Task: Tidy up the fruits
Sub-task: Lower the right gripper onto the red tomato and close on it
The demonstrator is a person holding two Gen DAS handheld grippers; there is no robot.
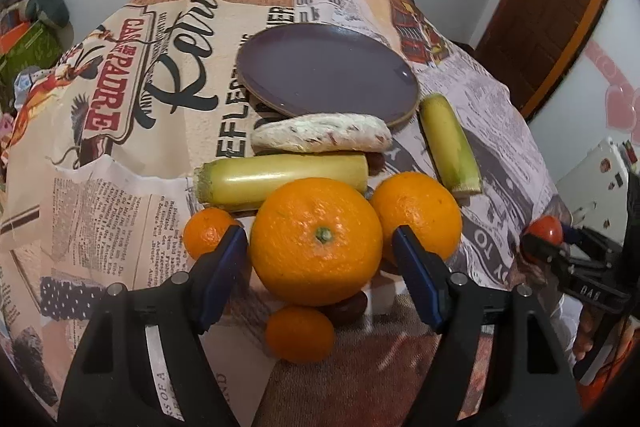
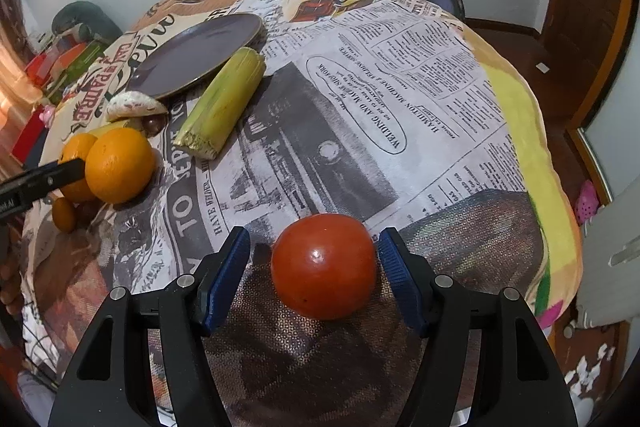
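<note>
- Left tongs [image 1: 320, 247] stand wide around the big orange [image 1: 316, 241], blue pads at either flank with slivers of gap, so not gripping it as far as I can see.
- Right tongs [image 2: 314, 259] likewise straddle the tomato [image 2: 324, 265]; the right pad sits just beside it, the left pad clearly apart.
- Both fruits rest on the counter [image 2: 400, 87], which is draped in a newspaper-print cloth.
- Around the big orange: a second orange [image 1: 418, 213] touching its right, a small one [image 1: 206, 231] at its left, another small one [image 1: 300, 335] nearest the camera.
- Behind them lie a pale green stalk piece [image 1: 280, 179], a whitish speckled lump [image 1: 322, 139], then the purple plate [image 1: 320, 75].
- Another stalk piece [image 1: 450, 143] lies right of the plate.
</note>
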